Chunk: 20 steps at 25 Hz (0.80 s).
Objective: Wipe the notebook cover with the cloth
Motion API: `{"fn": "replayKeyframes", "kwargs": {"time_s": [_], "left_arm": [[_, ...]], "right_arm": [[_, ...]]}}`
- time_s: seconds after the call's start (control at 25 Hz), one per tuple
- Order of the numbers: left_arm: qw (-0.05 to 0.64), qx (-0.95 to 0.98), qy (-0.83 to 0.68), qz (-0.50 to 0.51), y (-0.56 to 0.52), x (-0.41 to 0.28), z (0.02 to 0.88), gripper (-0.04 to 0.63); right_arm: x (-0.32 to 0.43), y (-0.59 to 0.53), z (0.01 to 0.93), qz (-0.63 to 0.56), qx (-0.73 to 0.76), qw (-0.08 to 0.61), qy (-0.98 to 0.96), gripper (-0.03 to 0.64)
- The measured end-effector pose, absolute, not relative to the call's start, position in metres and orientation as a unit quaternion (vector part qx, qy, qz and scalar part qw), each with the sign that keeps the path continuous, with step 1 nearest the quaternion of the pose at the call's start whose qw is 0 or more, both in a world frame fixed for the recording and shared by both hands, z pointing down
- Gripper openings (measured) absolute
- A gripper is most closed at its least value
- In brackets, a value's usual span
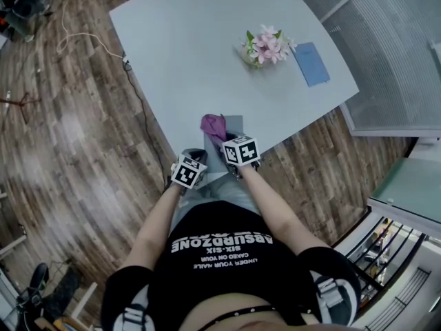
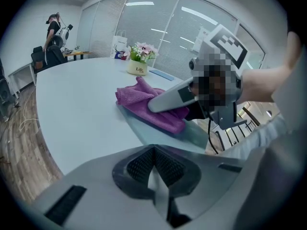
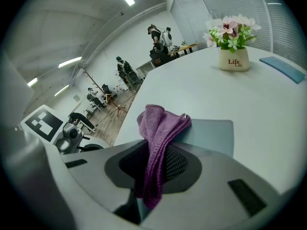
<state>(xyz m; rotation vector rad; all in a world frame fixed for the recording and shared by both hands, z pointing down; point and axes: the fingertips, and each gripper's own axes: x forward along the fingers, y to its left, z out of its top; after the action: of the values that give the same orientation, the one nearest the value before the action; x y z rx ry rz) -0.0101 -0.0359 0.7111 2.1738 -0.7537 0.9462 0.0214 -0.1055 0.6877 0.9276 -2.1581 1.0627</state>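
My right gripper (image 3: 154, 174) has its jaws clamped on a fold of the purple cloth (image 3: 160, 126). The rest of the cloth drapes over the grey notebook (image 3: 213, 134), which lies flat at the near edge of the surface (image 3: 192, 90), well apart from the white flower pot (image 3: 233, 59) and on my side of it. My left gripper (image 2: 156, 169) hovers just off that edge, further from the pot, jaws together on nothing. I judge the cloth soft, light and limp, best pinched on a bunched fold as here. The notebook looks thin, light and liable to slide, so its near corner wants pinning. The pot holds pink and white flowers (image 3: 229, 28).
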Motion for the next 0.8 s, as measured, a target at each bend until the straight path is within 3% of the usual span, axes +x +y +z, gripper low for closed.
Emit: {"fn": "replayKeyframes", "kwargs": {"time_s": [0.8], "left_arm": [[0.315,0.83,-0.282,0.363,-0.036,-0.011,0.712,0.014]], "right_arm": [[0.071,-0.112,0.685,0.396,0.406,0.275,-0.776,0.08]]}}
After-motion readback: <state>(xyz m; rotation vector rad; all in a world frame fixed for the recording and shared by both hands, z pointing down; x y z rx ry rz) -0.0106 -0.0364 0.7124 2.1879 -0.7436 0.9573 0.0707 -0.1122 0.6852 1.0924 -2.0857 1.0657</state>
